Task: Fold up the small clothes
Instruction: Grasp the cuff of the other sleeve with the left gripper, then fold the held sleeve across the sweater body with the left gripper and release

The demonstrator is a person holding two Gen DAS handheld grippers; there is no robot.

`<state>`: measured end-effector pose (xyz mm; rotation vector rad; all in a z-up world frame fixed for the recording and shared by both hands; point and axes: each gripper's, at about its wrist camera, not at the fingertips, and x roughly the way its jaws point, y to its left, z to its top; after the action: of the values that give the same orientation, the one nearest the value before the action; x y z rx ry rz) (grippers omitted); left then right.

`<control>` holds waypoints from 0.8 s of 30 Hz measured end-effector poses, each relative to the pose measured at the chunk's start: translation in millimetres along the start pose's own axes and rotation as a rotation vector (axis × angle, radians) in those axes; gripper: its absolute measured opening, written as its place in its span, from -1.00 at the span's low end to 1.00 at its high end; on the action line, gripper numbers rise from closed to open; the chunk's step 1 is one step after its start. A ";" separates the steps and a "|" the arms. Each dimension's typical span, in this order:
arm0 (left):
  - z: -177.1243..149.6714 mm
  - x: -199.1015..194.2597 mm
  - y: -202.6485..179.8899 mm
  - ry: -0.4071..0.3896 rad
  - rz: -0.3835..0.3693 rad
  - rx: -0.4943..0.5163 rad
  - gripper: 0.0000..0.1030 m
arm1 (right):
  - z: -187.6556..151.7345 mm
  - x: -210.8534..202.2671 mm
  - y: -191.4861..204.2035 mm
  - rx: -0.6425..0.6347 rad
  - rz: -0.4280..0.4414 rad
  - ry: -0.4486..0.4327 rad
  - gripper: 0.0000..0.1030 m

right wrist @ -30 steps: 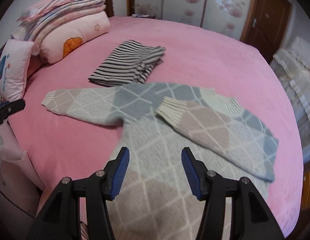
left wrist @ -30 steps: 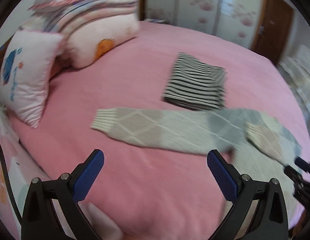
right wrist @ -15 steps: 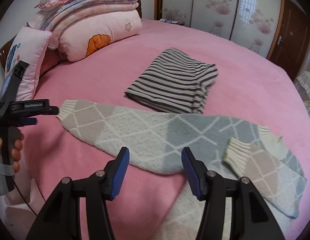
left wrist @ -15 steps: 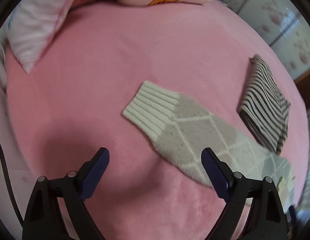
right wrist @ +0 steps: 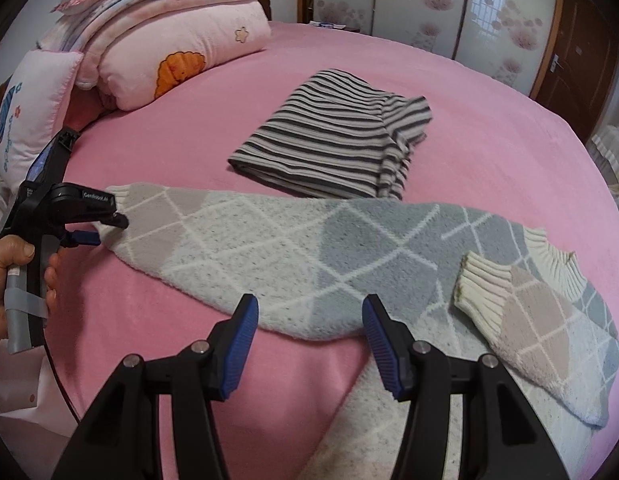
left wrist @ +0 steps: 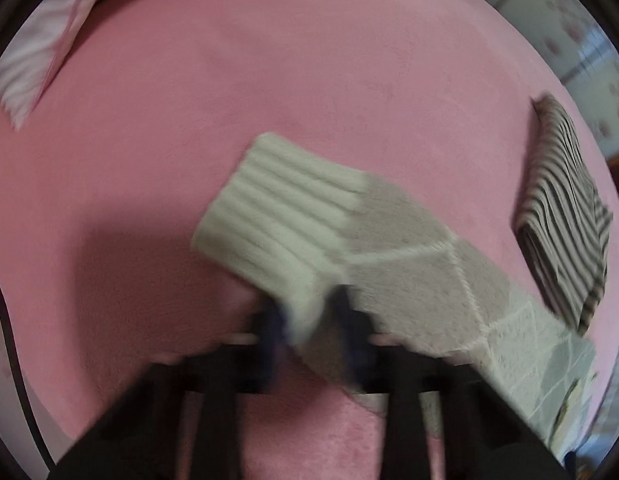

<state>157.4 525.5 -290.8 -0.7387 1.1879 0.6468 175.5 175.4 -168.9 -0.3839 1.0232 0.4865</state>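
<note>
- While my left gripper (left wrist: 309, 320) pinches the ribbed cuff (left wrist: 277, 216) of the sweater's (right wrist: 309, 248) outstretched sleeve, its jaws pressed nearly together, my right gripper (right wrist: 309, 344) hangs over the armpit with jaws spread and holding nothing.
- To fold well, I would lift the cuff only slightly and carry it across the chest, keeping the sleeve flat.
- Beyond lies the pink bed (right wrist: 489, 132), a folded striped top (right wrist: 333, 136), stacked pillows (right wrist: 181, 56) and flowered wardrobe doors (right wrist: 429, 4).

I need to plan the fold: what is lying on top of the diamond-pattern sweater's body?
One sleeve is folded over the diamond-pattern sweater, cuff toward the middle. What it covers is hidden.
</note>
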 end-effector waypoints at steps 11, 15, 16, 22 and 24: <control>-27.5 -46.0 -34.9 -0.139 0.070 0.229 -0.84 | -3.2 -8.2 -29.9 0.057 -0.031 -0.007 0.06; -37.0 -64.2 -42.7 -0.169 0.065 0.262 -0.84 | -2.7 -14.3 -35.9 0.075 -0.030 -0.015 0.06; -36.9 -70.9 -56.5 -0.182 0.062 0.275 -0.84 | -3.0 -16.9 -37.6 0.078 -0.031 -0.018 0.06; -80.9 -133.3 -108.7 -0.293 -0.023 0.422 -0.84 | -12.9 -34.3 -52.9 0.097 -0.042 -0.038 0.06; -96.2 -156.0 -131.2 -0.322 -0.077 0.471 -0.84 | -21.0 -43.7 -66.6 0.115 -0.056 -0.049 0.06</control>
<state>164.7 360.2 -137.8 -0.2675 0.9570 0.3800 178.5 100.3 -135.2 -0.2956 0.9861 0.3833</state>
